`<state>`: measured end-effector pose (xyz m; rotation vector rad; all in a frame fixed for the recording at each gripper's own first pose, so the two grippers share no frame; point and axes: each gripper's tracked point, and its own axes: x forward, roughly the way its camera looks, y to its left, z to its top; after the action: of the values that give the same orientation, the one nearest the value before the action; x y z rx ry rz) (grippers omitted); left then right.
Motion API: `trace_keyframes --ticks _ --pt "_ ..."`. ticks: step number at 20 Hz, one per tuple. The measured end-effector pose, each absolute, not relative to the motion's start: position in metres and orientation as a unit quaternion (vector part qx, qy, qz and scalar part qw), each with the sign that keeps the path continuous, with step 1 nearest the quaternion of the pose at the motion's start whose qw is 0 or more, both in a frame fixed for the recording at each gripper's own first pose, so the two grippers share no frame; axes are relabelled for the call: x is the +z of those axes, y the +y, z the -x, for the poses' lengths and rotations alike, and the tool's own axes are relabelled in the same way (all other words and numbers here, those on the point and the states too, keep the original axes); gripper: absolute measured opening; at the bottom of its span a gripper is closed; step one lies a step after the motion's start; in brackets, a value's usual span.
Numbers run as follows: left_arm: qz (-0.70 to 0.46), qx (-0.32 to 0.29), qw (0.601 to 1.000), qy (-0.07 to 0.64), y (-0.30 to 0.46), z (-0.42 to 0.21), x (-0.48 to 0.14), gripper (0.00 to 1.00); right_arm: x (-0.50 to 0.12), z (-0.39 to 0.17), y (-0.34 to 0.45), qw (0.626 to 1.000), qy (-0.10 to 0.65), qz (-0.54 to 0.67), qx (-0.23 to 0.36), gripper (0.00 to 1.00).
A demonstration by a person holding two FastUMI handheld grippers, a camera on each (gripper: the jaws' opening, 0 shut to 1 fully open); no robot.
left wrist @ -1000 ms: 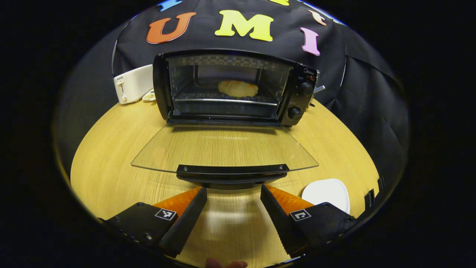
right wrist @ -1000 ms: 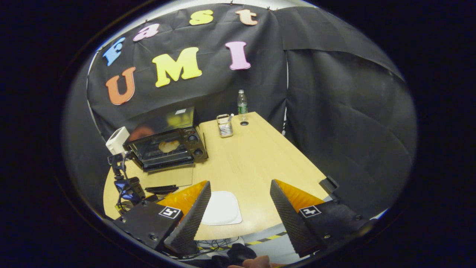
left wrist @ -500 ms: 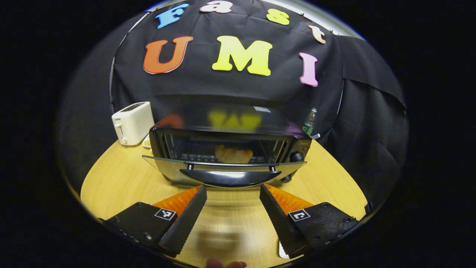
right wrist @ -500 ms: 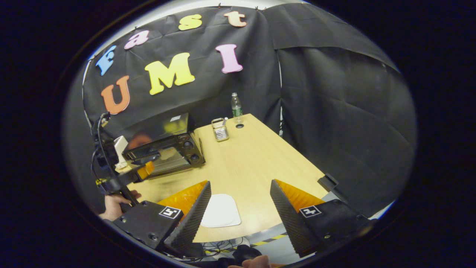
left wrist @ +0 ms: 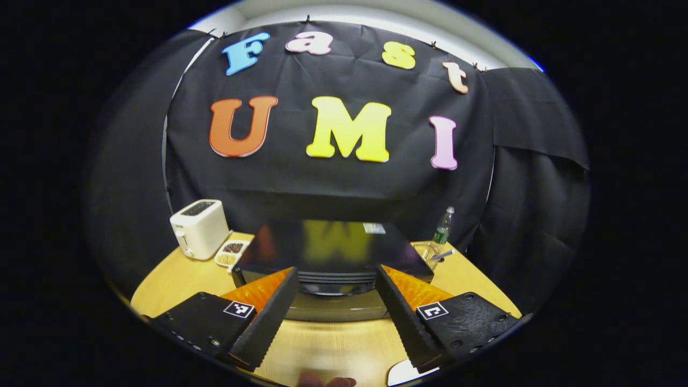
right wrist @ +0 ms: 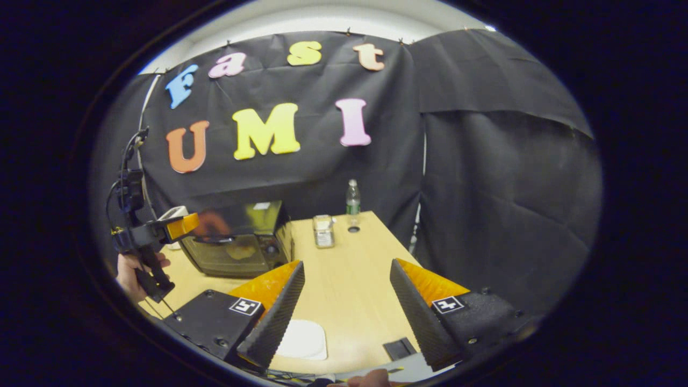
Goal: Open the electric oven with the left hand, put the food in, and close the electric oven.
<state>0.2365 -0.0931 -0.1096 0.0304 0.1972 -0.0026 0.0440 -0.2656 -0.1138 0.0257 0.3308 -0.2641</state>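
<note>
The black electric oven (left wrist: 333, 250) sits straight ahead in the left gripper view, seen from above its top. Its glass door (left wrist: 336, 309) is swung up at or close to the oven front. The door handle (left wrist: 334, 288) lies between the fingers of my open left gripper (left wrist: 336, 271), which do not press on it. In the right gripper view the oven (right wrist: 236, 242) stands at the left, and pale food (right wrist: 240, 252) shows through the glass. There the left gripper (right wrist: 185, 224) is at the door's top edge, held by a hand (right wrist: 131, 269). My right gripper (right wrist: 346, 301) is open and holds nothing.
A white plate (right wrist: 303, 339) lies near the table's front edge. A white toaster (left wrist: 200, 228) and a small dish (left wrist: 230, 252) stand left of the oven. A bottle (right wrist: 352, 201) and a metal container (right wrist: 323, 231) stand at the back right.
The oven door has swung up from flat open to upright against the front, with the left gripper rising behind its handle. The right gripper has tilted upward a little.
</note>
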Motion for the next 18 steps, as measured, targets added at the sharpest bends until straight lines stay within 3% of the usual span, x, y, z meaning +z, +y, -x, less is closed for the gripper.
trace_keyframes --ticks 7,8,18 --pt "-0.007 0.012 1.000 0.020 -0.086 -0.130 0.005 0.94 -0.053 -0.056 -0.194 0.995 0.079 -0.009 -0.064 1.00" --pt "-0.006 0.015 1.000 0.014 -0.079 -0.109 0.013 0.94 -0.044 -0.050 -0.182 0.996 0.072 -0.009 -0.059 0.96" --pt "0.000 0.043 0.999 -0.007 -0.031 0.065 0.026 0.94 0.000 0.065 -0.081 0.999 0.042 -0.001 -0.004 0.96"
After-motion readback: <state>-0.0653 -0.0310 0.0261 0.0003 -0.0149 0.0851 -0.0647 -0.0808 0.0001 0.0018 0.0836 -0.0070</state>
